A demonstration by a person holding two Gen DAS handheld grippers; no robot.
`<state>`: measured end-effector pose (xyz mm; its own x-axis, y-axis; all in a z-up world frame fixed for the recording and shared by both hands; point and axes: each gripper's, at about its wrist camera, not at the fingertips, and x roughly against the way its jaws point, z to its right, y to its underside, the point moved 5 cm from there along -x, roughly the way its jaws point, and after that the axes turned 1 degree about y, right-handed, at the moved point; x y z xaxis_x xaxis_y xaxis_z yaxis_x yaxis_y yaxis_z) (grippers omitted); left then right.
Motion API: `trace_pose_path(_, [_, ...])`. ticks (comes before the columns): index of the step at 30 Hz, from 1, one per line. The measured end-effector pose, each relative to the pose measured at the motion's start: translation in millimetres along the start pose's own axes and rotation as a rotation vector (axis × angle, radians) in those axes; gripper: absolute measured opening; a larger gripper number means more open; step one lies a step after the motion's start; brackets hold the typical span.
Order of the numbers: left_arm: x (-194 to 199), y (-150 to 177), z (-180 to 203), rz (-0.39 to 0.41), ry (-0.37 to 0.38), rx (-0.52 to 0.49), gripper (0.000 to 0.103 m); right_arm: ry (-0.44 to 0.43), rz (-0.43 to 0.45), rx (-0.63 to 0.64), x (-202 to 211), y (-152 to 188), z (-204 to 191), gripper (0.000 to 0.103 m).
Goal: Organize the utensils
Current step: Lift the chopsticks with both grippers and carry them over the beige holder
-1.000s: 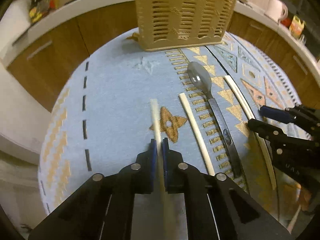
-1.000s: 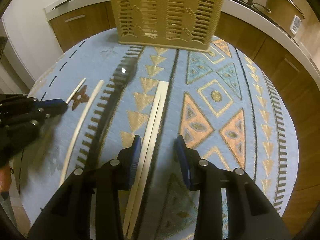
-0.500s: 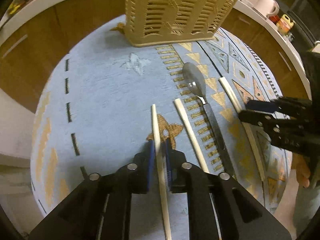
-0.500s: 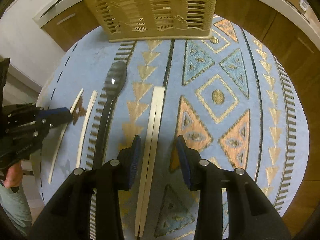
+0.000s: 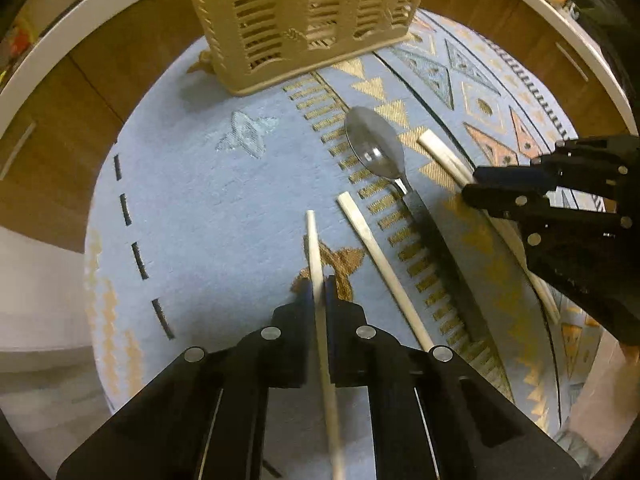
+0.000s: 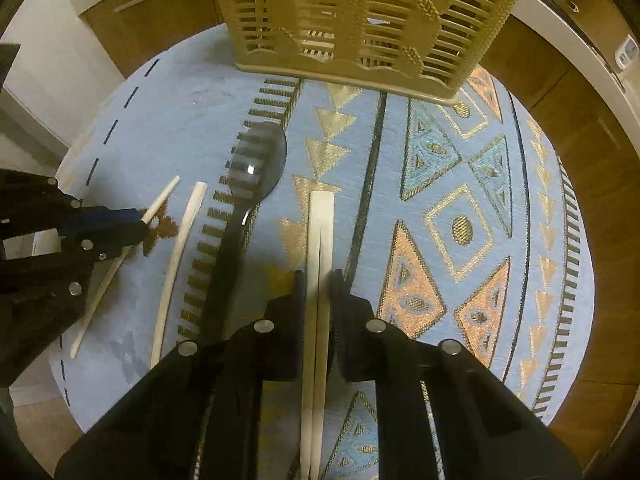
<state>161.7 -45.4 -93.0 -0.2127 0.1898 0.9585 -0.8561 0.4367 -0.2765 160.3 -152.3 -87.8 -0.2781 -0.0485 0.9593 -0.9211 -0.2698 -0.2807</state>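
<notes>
One round table (image 5: 208, 184), covered in a pale blue cloth with gold and orange geometric patterns, carries everything I am sorting. At its far edge stands the tan slatted utensil basket (image 5: 308, 20), upright and well apart from the utensils. My left hand-held gripper (image 5: 319, 292) points steeply down near the table's left side, its blue-padded jaws clamped on a single pale chopstick (image 5: 314, 240) that runs out beyond the fingertips over a brown star motif. My right hand-held gripper (image 6: 319, 286) has just been closing, and its jaws now press on a joined pair of chopsticks (image 6: 320, 220) lying lengthwise toward the basket at mid-table. Between the two grips, a metal spoon (image 6: 256, 168) lies with its bowl toward the basket and its dark handle running back toward me. Just left of the spoon rests one loose chopstick (image 6: 184, 236), apart from both hand-held grippers and roughly parallel to the spoon's handle.
</notes>
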Motion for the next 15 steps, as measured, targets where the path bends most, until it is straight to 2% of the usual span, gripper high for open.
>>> trace_pose_path(5, [12.3,5.5,-14.0,0.122,0.072,0.102,0.003,-0.085,0.062,-0.044,12.9,15.0,9.0,0.011])
trace_pose_path(8, [30.6,4.9,-18.9,0.212,0.126,0.156,0.003,-0.118,0.148,-0.057,34.9,23.1,20.1,0.011])
trace_pose_path(15, [89.0,-2.4,-10.3,0.458,0.142,0.184,0.003,-0.170,0.368,-0.084,90.6,43.7,32.3,0.011])
